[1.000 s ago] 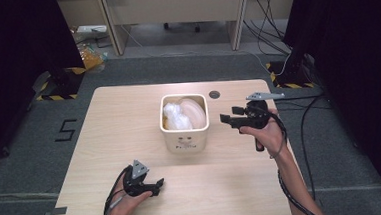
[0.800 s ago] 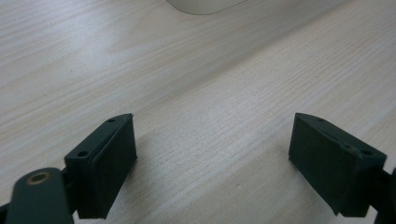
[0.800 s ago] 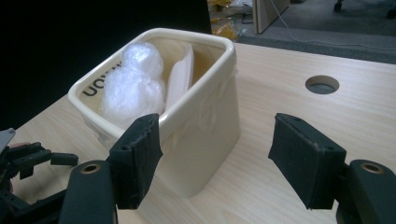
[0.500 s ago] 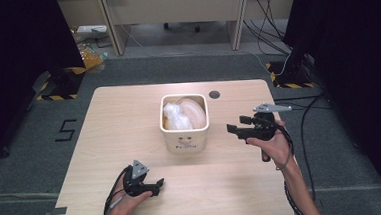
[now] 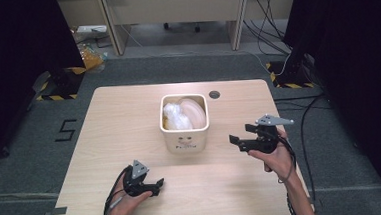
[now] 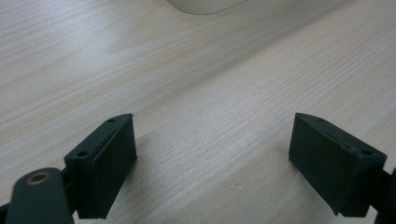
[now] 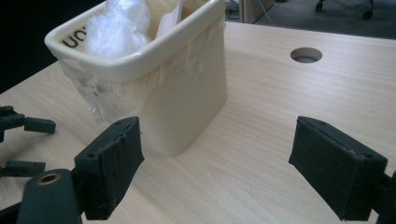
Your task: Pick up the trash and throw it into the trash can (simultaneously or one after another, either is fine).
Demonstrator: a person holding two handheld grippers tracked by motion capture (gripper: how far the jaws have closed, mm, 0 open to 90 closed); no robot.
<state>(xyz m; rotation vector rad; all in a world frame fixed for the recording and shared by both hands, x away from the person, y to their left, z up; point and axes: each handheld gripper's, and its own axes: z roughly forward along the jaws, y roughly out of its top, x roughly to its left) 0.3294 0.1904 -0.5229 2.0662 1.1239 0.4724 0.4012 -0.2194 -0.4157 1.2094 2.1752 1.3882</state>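
Observation:
A cream bin with a clear plastic liner stands in the middle of the wooden table, holding crumpled white plastic and pale paper. My right gripper hovers just right of the bin and points at it. Its jaws have just been opening and now stand wide, with nothing between them. In the right gripper view the bin rises ahead of my right gripper. My left gripper rests near the front left, open over bare wood.
A round cable hole sits in the table behind the bin. The bin's base shows at the top of the left gripper view. Dark curtains, cables and grey floor surround the table.
My right gripper has come down and toward the near edge, from beside the bin's rim to beside its wall, and its jaws have spread wider. The left gripper has stayed put.

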